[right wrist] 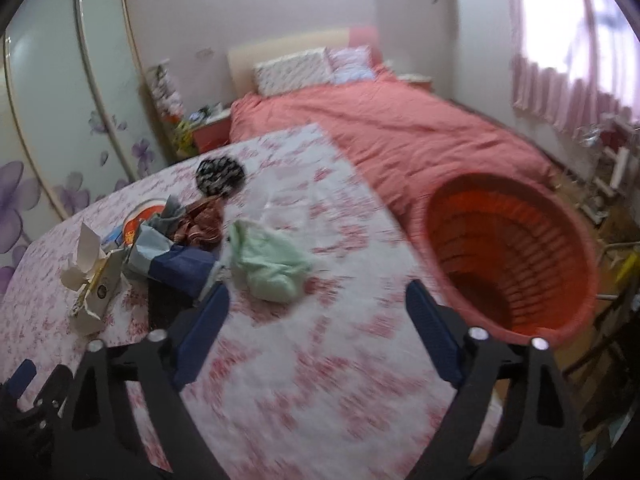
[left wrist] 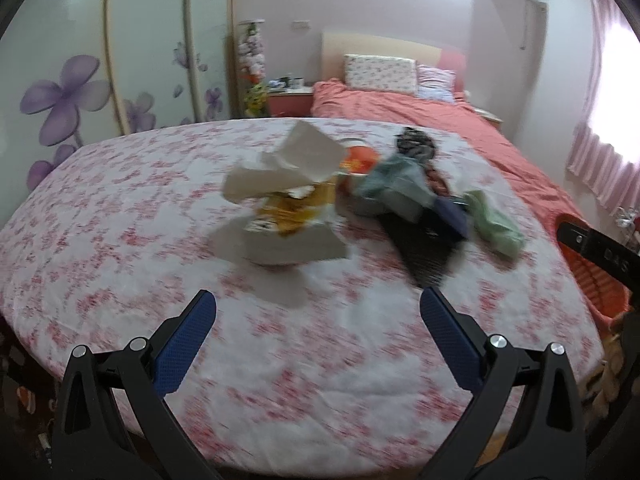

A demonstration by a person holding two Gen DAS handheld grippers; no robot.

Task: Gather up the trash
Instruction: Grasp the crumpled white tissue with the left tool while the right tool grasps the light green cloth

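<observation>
coral bedding is covering the one bed, the largest thing in the room, with two pillows lying at its headboard. floral pink-and-white cloth is draping the one round table standing at the foot of the bed. one orange ribbed basket is sitting just beside the table's right edge; as far as its interior is showing in the right wrist view, nothing is lying in it.

the trash is sitting on the table in one loose cluster, well apart from the basket: one torn white paper box with a yellow wrapper in it, one pale green bag, one dark blue pouch, one black patterned item at the far side, one brownish crumpled piece, and one orange-and-white round container partly hidden behind the pile. motion blur is making finer counting unreliable.

the left gripper is hovering over the table's near edge, its blue-padded fingers spread wide and grasping nothing. the right gripper is hanging over the table too, fingers likewise released and empty.
</observation>
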